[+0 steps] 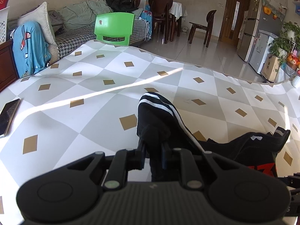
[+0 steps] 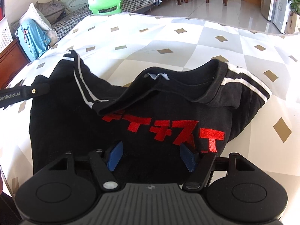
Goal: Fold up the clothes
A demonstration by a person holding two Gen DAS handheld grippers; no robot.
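A black shirt [image 2: 78,127] with red lettering and white-striped sleeves lies on the checked tablecloth [image 2: 168,41]. My left gripper [image 1: 153,142] is shut on the shirt's striped sleeve [image 1: 159,112], which stands bunched up above the table. In the right wrist view the left gripper [image 2: 40,90] shows at the shirt's left edge, where the sleeve is lifted. My right gripper [image 2: 152,155] hovers over the shirt's front just below the lettering, its blue pads [image 2: 115,156] well apart with nothing pinched between them.
A phone [image 1: 8,116] lies near the table's left edge. Beyond the far edge stand a green plastic chair [image 1: 114,28], a sofa with cushions and clothes [image 1: 78,18], dark wooden chairs [image 1: 202,26] and a fridge [image 1: 262,37].
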